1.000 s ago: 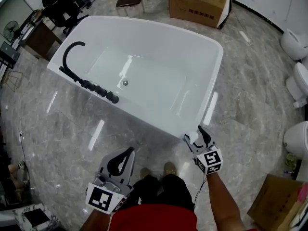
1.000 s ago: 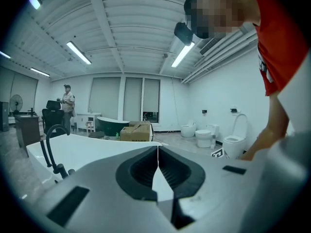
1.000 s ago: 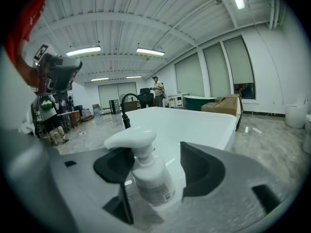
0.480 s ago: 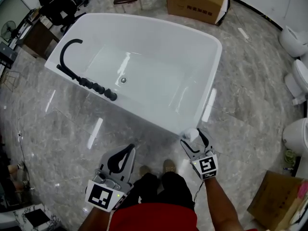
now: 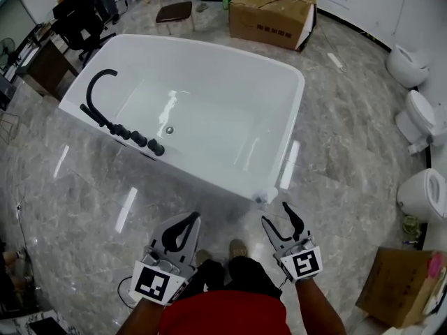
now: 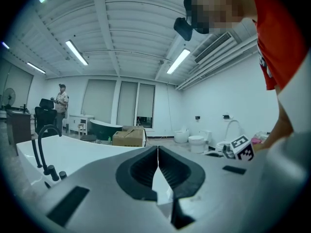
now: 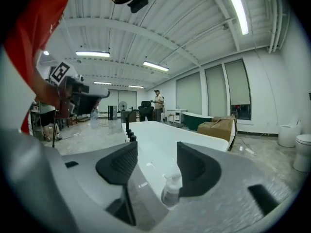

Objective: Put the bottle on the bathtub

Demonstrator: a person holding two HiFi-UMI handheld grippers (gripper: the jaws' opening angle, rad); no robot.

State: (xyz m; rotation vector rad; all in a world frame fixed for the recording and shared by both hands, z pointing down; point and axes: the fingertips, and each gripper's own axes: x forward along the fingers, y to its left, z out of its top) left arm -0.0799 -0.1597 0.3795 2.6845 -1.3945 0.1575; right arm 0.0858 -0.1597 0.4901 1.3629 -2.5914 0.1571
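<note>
A small clear pump bottle (image 5: 260, 196) stands upright on the near right corner of the white bathtub (image 5: 297, 110). My right gripper (image 5: 276, 213) is open just short of it, with nothing between its fingers. In the right gripper view the bottle (image 7: 171, 191) shows low between the spread jaws, partly behind the right one, on the tub rim (image 7: 160, 135). My left gripper (image 5: 188, 220) is shut and empty, held over the floor to the left. Its own view shows the jaws closed together, gripper (image 6: 157, 149), with the tub (image 6: 82, 152) beyond.
A black faucet (image 5: 98, 89) with knobs sits on the tub's left rim. Behind the tub are a cardboard box (image 5: 269, 12), a stool (image 5: 174, 11) and an office chair (image 5: 77, 19). Toilets (image 5: 419, 194) line the right side. Another box (image 5: 391, 288) lies at the lower right.
The right gripper opened, let go of the bottle and drew back toward me. The bottle now stands alone on the tub corner. The left gripper stayed shut.
</note>
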